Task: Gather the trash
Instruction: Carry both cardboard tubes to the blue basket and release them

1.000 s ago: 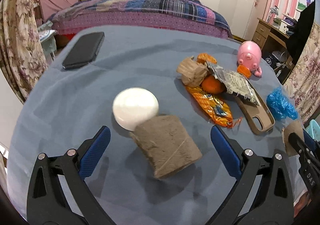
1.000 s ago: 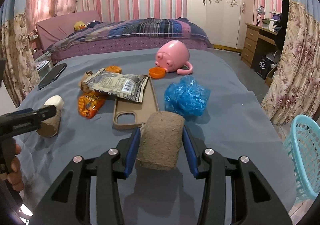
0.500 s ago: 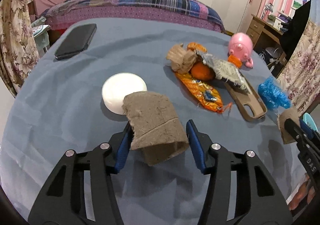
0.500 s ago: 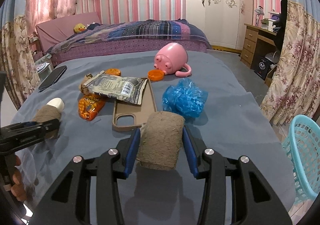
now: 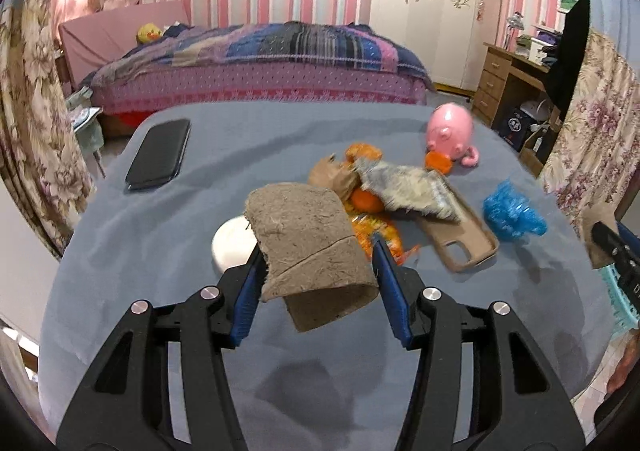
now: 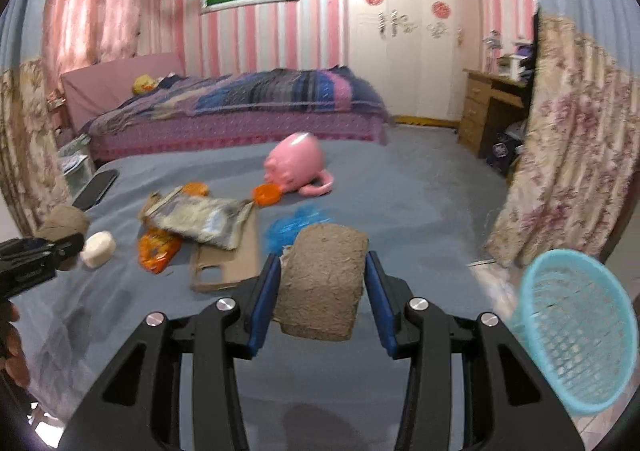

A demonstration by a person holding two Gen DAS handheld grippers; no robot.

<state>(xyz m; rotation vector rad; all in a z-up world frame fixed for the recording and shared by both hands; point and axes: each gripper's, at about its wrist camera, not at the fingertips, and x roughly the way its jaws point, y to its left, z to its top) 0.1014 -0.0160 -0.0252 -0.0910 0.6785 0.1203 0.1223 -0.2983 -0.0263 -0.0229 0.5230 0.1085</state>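
left gripper [image 5: 318,271]: clamped on a torn grey-brown cardboard tube [image 5: 310,247], blue pads pressed vs both sides; tube is held clear of the cloth, tilted, w/ its shadow seen on the cloth below.
right gripper [image 6: 320,287]: clenched on a second grey-brown cardboard tube [image 6: 322,287], gripped on both flanks, also carried above the cloth.
table: covered w/ a blue-grey cloth [image 5: 240,155]; rest of the stuff is still laid on it.
trash pile: a crumpled silver-grey foil wrapper [image 5: 404,193] is draped over a tan phone case [image 5: 464,243]; an orange snack wrapper [image 5: 378,237] and an orange fruit [image 5: 366,199] are tucked under/beside it, and a crumpled brown paper bag [image 5: 334,175] is touching the back of the pile.
blue bit: a scrunched blue plastic bag [image 5: 512,217] is seen just right of the phone case, apart from it.
other stuff: a white round disc [image 5: 232,245] is partly hidden behind the left tube; a black smartphone [image 5: 160,155] is parked far left; a pink pig-shaped mug [image 5: 450,133] is laid on its side at the back w/ an orange lid [image 5: 438,162] touching it.
bin: a light-blue plastic mesh basket [image 6: 576,331] is seen off the table's right edge, lower than the tabletop, near the right gripper. Blurred, so contents can't be made out.
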